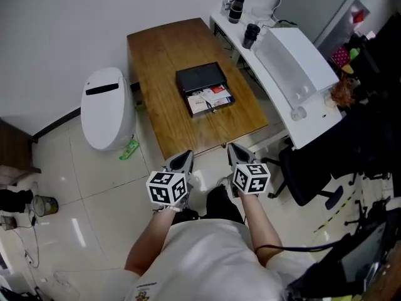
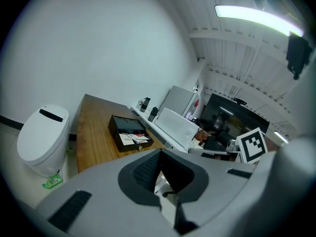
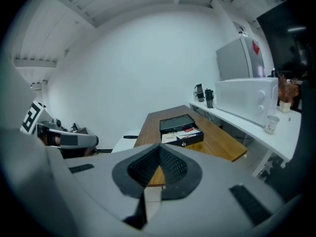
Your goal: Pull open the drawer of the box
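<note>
Flat black box [image 1: 200, 77] on brown wooden table [image 1: 156, 49], drawer [image 1: 210, 101] out w/ papers [image 1: 207, 98] inside. Left gripper [image 1: 186, 155] & right gripper [image 1: 232, 147] clenched, empty, short of table.

Box [image 1: 200, 78] on table [image 1: 155, 61], drawer [image 1: 210, 100] in front

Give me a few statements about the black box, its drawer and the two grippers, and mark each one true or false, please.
1. The drawer of the black box is pulled out, with papers inside. True.
2. The left gripper grips the drawer front. False: it is near the front edge of the wooden table, far from the box and touching nothing.
3. The box stands on the wooden table. True.
4. The right gripper has its fingers spread wide. False: they are together, with nothing between them.
</note>
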The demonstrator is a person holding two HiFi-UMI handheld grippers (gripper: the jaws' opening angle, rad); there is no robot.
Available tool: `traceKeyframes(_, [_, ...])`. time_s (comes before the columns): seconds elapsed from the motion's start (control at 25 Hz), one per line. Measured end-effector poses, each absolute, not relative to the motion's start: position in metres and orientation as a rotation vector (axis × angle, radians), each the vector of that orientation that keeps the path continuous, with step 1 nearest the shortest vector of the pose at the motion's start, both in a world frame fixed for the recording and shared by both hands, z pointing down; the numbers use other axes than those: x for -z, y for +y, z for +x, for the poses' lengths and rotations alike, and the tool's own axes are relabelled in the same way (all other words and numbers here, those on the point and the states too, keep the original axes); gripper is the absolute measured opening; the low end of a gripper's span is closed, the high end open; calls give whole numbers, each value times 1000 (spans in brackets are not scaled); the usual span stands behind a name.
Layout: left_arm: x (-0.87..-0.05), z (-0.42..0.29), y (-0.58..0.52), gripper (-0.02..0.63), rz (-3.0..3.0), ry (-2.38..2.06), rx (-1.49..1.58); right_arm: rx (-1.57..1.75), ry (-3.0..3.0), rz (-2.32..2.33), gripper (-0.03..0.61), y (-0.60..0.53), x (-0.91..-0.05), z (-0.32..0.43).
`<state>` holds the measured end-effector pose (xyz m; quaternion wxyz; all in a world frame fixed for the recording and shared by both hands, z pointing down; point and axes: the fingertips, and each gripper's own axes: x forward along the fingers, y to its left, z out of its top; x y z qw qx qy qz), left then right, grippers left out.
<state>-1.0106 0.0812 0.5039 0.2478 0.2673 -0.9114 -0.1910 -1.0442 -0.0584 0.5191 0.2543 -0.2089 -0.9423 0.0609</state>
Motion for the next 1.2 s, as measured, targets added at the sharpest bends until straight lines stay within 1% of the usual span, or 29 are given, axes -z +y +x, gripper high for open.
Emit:
traceKeyframes(0.28, [-502, -988, 66, 3, 721, -2483, 547, -174, -2546, -610, -12, -59, -527, -1022])
traceKeyframes(0.52, [-482, -998, 37, 3, 691, -2533, 566, -81, -2618, -641, -12, -95, -487, -1035])
traceKeyframes(0.72, [-474, -996, 8, 3, 694, -2551, 568, -103, -2590, -642, -12, -121, -497, -1033])
traceKeyframes(1.2, [-469, -1003, -14, 3, 628, -2563, 571, -112, -2550, -733, -12, -132, -498, -1039])
